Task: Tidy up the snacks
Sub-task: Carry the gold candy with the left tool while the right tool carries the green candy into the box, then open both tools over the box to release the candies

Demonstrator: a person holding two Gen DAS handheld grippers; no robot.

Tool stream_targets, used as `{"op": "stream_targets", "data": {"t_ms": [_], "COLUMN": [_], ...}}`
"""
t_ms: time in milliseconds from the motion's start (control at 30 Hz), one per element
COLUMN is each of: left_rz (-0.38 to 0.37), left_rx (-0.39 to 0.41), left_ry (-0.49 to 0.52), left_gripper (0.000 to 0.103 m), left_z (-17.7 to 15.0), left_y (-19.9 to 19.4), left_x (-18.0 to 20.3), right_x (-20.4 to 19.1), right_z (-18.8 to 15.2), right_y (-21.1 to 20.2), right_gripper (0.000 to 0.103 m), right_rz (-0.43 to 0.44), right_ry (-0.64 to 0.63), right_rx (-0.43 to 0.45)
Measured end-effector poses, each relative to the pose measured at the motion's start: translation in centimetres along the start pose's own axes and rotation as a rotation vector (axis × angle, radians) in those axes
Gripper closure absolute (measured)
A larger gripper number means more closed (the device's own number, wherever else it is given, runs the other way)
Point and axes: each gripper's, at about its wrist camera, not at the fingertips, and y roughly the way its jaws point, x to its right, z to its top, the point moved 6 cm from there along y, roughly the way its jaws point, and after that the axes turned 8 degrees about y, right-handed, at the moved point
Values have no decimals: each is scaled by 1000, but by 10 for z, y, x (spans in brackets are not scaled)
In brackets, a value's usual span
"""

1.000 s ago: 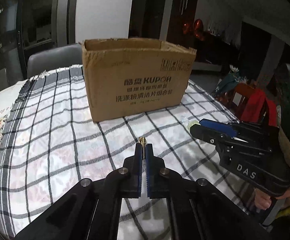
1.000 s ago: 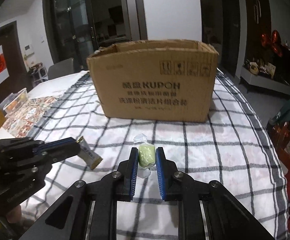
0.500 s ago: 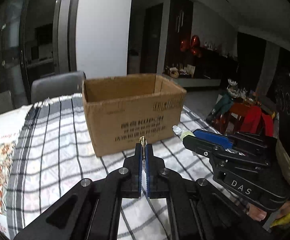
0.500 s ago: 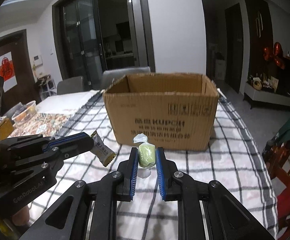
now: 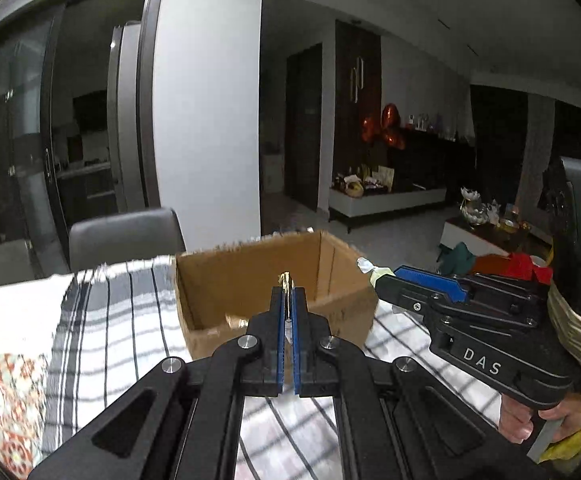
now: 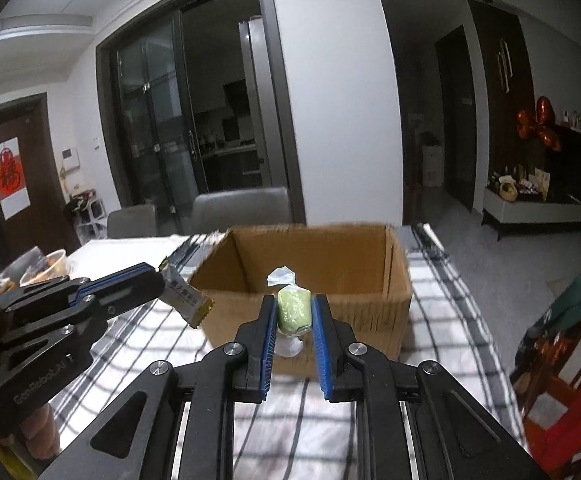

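Brown cardboard box [image 6: 306, 276], open on top, stands on a worktop [image 6: 442, 320] under a black-and-white checked cloth. The right claw [image 6: 293, 312] pinches a green candy in clear wrapping [image 6: 293, 307] just before the box. The left claw [image 5: 288, 300] is pressed together on a thin white snack packet [image 6: 186, 296], beside the box's left corner.

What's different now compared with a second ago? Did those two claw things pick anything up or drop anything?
Both grippers rose and now look over the rim into the open cardboard box. Nothing was picked up or dropped: the left gripper still pinches its flat snack packet, the right gripper its green wrapped candy. The box stayed on the checked tablecloth.
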Motion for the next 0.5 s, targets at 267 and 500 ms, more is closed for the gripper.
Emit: {"op": "stream_targets", "data": {"t_ms": [267, 500], "left_rz": [20, 20], "left_rx": [10, -27], "left_ry": [8, -18], "left_gripper": [98, 98], "left_z": [26, 31], "left_y": [31, 70], "left_x": [-15, -31], "right_x": [9, 15], "right_z": [33, 48], "right_y": [28, 58], "right_gripper": [84, 84], "right_rz": [-21, -34], "right_ry": [-34, -58], "right_rx": [16, -6]}}
